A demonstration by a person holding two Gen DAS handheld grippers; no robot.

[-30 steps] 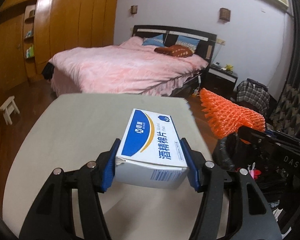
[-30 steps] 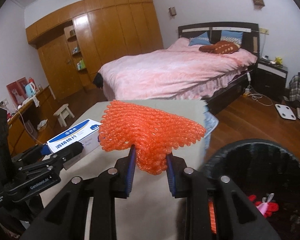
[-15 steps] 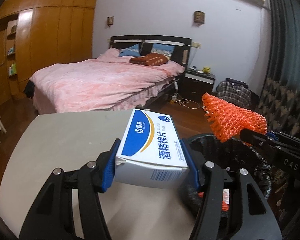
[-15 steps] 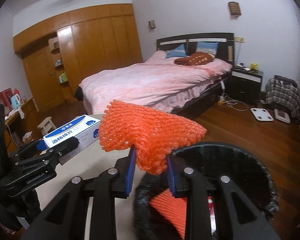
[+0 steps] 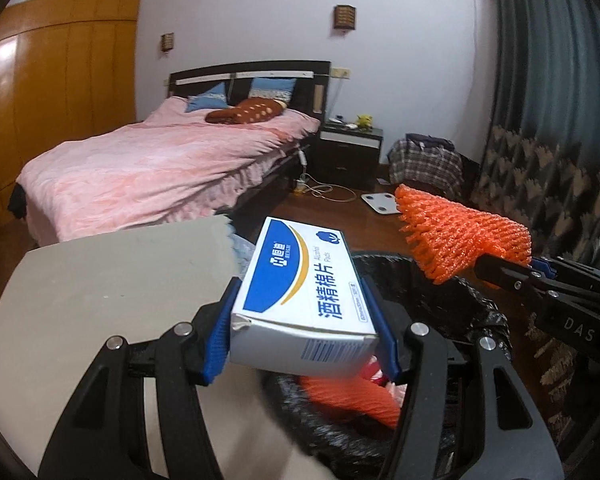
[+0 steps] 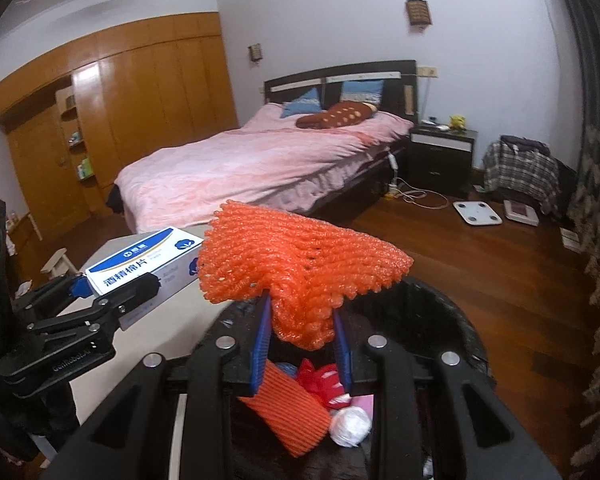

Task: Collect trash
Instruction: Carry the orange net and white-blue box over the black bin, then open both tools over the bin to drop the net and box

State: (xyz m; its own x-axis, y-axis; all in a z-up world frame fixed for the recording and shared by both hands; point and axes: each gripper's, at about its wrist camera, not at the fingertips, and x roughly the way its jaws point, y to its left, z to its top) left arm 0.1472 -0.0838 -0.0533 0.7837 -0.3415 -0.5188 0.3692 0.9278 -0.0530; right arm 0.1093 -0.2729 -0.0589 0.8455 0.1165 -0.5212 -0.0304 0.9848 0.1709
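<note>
My left gripper [image 5: 302, 336] is shut on a white and blue alcohol-pad box [image 5: 300, 292] and holds it over the near-left rim of a black-lined trash bin [image 5: 472, 304]. My right gripper [image 6: 302, 344] is shut on an orange foam net [image 6: 296, 260] and holds it above the bin [image 6: 452, 320]. The net also shows at the right of the left wrist view [image 5: 456, 236]. The box and left gripper show at the left of the right wrist view [image 6: 140, 264]. Inside the bin lie another orange net [image 6: 288, 412], red scraps and a white wad.
A beige table [image 5: 100, 292] sits left of the bin. Beyond it are a pink bed [image 5: 152, 172], a black nightstand [image 5: 352, 148], a scale on the wood floor [image 6: 478, 213], wooden wardrobes [image 6: 140, 112] and a curtain at right.
Both grippers have moved right, off the table, with their loads. The bin now lies under the net and the box; more of its contents show.
</note>
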